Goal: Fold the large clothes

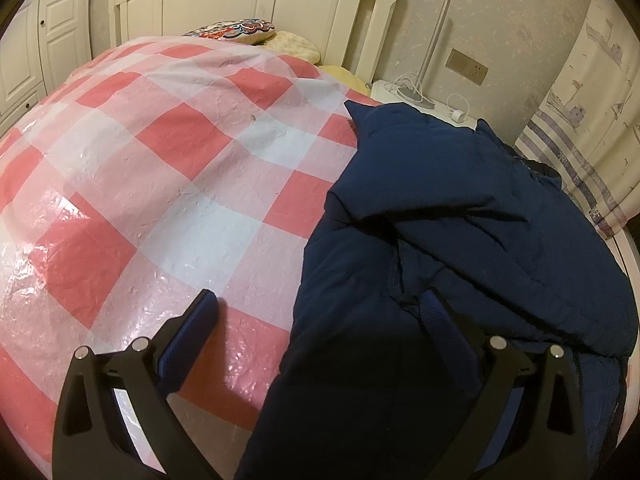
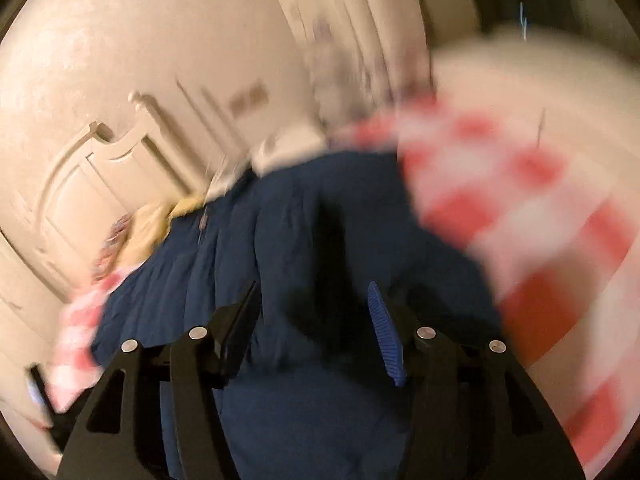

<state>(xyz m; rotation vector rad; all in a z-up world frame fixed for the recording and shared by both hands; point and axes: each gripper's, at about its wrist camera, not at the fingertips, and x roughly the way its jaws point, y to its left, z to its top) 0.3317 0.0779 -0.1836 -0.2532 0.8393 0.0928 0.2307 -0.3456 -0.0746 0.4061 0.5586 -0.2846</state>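
Cream panelled furniture frames the room: a carved white headboard [image 1: 280,4] with rounded posts stands against a pale mottled wall, and a white bedside table [image 1: 404,96] beside it carries a slim lamp pole [image 1: 434,40] and loose white cables. Over the bed lies a glossy, crinkled plastic sheet [image 1: 160,168] in large pink-red and white checks, catching highlights where it wrinkles. At its far end sit a round patterned cushion [image 1: 234,32] and a yellow pillow [image 1: 296,46]. A curtain [image 1: 580,120] printed with ships and stripes hangs at the right edge of the left wrist view.

On the sheet's right side is the navy padded jacket [image 1: 460,240], soft and quilted in stitched bands, bunched into thick rounded folds with one pointed corner reaching toward the headboard; its lower part drapes over the near edge of the bed.

The left gripper [image 1: 320,308] is spread wide, black arms ending in ribbed blue pads. One finger hovers over bare check sheet just beside the jacket's edge, the other is over the dark fabric; whether that pad touches the cloth cannot be told, and nothing is pinched between them.

The right wrist view is heavily motion-blurred. The right gripper [image 2: 316,300] also stands wide apart above the jacket [image 2: 300,220], whose quilted seams still read through the blur, with nothing held between its fingers. The checked sheet [image 2: 520,200] smears across the right of that view
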